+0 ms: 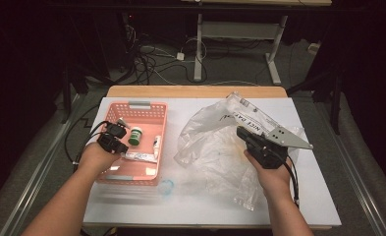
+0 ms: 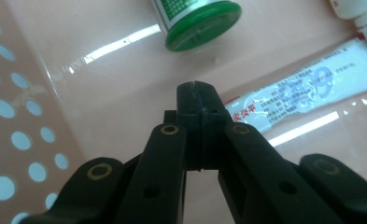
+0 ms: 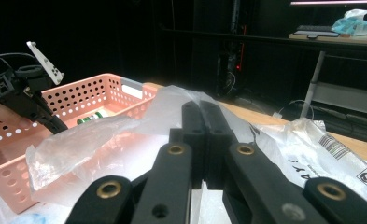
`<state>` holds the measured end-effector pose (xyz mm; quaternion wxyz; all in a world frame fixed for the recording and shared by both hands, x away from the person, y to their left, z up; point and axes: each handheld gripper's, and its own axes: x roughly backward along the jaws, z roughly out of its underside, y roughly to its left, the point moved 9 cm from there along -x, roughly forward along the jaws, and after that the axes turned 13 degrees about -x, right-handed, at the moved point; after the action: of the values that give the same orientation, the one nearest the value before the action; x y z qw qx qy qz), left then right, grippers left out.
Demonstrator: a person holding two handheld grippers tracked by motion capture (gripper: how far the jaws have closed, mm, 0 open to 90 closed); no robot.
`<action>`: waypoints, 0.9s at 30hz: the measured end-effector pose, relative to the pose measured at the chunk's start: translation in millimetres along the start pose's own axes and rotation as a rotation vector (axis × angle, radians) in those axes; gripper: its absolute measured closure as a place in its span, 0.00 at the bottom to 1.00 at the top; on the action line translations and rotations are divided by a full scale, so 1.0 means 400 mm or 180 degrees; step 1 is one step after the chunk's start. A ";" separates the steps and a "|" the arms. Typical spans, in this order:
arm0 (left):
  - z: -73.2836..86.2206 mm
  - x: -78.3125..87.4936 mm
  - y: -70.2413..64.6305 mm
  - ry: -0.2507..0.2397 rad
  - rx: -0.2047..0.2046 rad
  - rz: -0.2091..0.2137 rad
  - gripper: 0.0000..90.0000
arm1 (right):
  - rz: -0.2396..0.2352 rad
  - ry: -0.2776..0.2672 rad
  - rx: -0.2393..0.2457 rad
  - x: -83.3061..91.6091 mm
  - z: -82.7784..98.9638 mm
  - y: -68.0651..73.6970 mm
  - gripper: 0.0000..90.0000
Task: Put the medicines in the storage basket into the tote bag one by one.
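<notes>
White tabletop in a dark room; left gripper closed, empty, inside pink perforated plastic basket; right gripper pinches clear crinkled plastic bag.

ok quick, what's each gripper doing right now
left gripper: closed, empty, over the pink basket.
right gripper: closed; whether it pinches the plastic bag cannot be told.

Both forearms come in from the near edge of the table, bare to the elbow. The left hand reaches out over the table's left part, its left gripper tipped downward, jaws pressed flat together with nothing between them. The right hand sits over the table's right part, the right gripper lying nearly level and pointing away from the person; its jaws look shut, apparently empty, though the tips are partly hidden.
</notes>
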<state>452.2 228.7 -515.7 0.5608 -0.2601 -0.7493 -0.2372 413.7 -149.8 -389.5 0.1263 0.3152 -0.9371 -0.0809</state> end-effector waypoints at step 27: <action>0.010 0.045 -0.081 -0.0001 -0.0642 0.0467 0.81 | -0.0010 0.0015 -0.0016 -0.002 0.002 0.009 1.00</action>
<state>423.9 208.9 -501.5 0.5476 -0.3695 -0.7006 -0.2697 412.1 -146.4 -389.7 0.1291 0.3165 -0.9361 -0.0827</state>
